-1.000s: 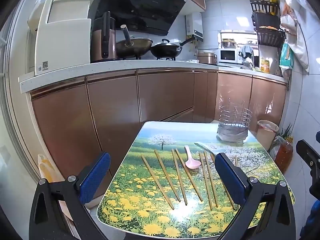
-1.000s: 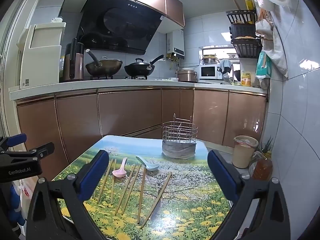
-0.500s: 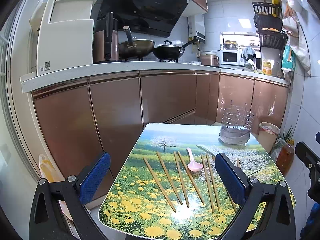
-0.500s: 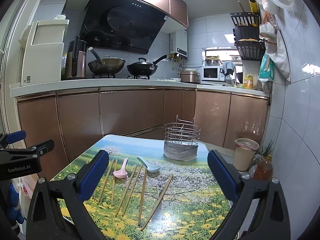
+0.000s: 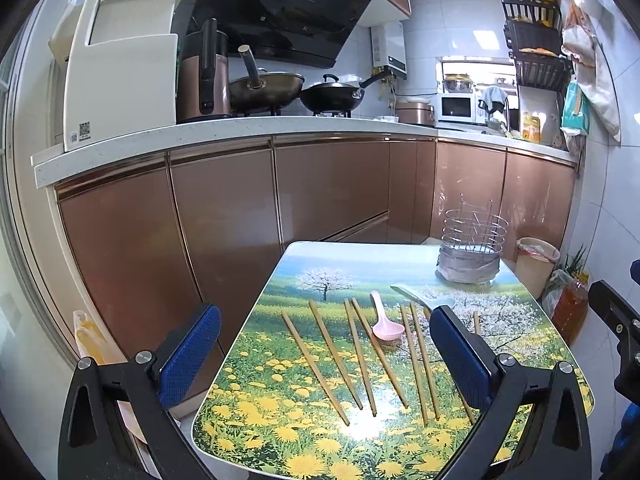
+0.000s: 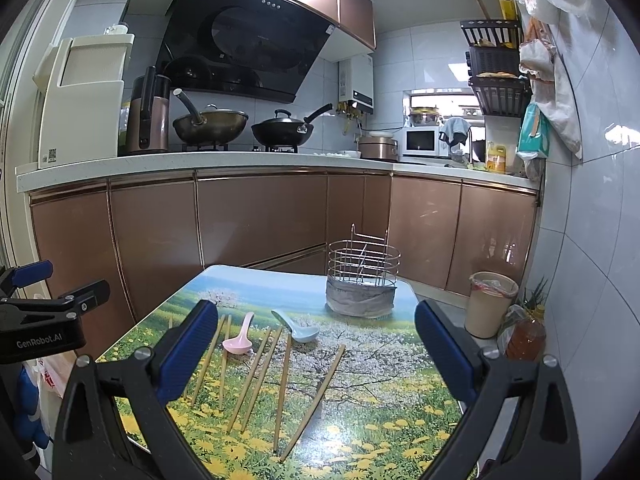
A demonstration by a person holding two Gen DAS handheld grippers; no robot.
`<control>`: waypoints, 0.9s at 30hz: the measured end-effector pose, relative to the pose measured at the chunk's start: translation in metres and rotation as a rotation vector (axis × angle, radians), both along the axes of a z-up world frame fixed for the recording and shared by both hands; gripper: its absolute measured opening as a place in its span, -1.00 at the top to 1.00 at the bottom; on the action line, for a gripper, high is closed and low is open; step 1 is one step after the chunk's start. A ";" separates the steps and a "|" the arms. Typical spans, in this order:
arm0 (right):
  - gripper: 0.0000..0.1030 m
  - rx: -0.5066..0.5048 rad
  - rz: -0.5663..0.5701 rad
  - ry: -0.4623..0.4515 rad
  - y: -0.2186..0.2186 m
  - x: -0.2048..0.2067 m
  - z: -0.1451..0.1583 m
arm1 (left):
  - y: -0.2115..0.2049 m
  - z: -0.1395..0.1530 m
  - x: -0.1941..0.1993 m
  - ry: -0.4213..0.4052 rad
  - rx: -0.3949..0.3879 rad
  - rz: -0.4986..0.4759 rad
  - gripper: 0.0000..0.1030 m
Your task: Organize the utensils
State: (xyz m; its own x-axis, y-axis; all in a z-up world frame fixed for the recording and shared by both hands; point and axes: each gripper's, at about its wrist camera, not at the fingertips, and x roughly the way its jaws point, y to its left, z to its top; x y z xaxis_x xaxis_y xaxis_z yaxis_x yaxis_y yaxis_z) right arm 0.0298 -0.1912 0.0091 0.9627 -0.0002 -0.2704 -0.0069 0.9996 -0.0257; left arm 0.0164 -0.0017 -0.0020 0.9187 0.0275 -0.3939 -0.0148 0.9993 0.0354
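Note:
Several wooden chopsticks (image 5: 360,354) lie side by side on a flower-print table (image 5: 320,440); they also show in the right wrist view (image 6: 282,376). A pink spoon (image 5: 386,326) (image 6: 239,340) and a blue spoon (image 5: 426,299) (image 6: 298,328) lie among them. A wire utensil holder (image 5: 472,248) (image 6: 362,286) stands at the table's far right. My left gripper (image 5: 324,364) is open and empty, above the near table edge. My right gripper (image 6: 316,356) is open and empty, above the chopsticks.
Brown kitchen cabinets (image 5: 224,216) with a white counter run behind the table. A bin (image 6: 490,302) and an oil bottle (image 6: 526,336) stand on the floor at the right, by the tiled wall. Each gripper shows at the edge of the other's view.
Both views have tilted slightly downward and the table sits a little lower in frame. Nothing on the table has moved. Both grippers stay open.

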 end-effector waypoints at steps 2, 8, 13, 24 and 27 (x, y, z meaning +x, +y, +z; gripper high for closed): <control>-0.94 0.000 -0.004 0.003 -0.002 0.001 0.000 | 0.000 -0.001 0.002 0.002 0.000 -0.004 -0.99; -0.94 -0.001 -0.019 0.012 -0.004 0.004 0.000 | -0.003 -0.002 0.006 0.007 0.003 -0.013 -0.99; -0.94 -0.002 -0.032 0.020 -0.005 0.008 -0.001 | -0.003 -0.003 0.010 0.008 0.001 -0.018 -0.99; -0.94 -0.015 -0.039 0.019 -0.004 0.018 0.000 | -0.001 -0.003 0.026 0.007 0.007 -0.009 -0.99; -0.94 -0.022 -0.038 0.022 -0.003 0.021 -0.001 | 0.000 -0.003 0.029 0.006 0.012 -0.007 -0.99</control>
State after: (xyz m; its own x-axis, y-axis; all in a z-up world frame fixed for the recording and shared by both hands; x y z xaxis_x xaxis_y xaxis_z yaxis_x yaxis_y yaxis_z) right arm 0.0509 -0.1943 0.0085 0.9559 -0.0427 -0.2906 0.0302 0.9984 -0.0475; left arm 0.0458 -0.0016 -0.0054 0.9164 0.0262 -0.3995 -0.0080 0.9989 0.0472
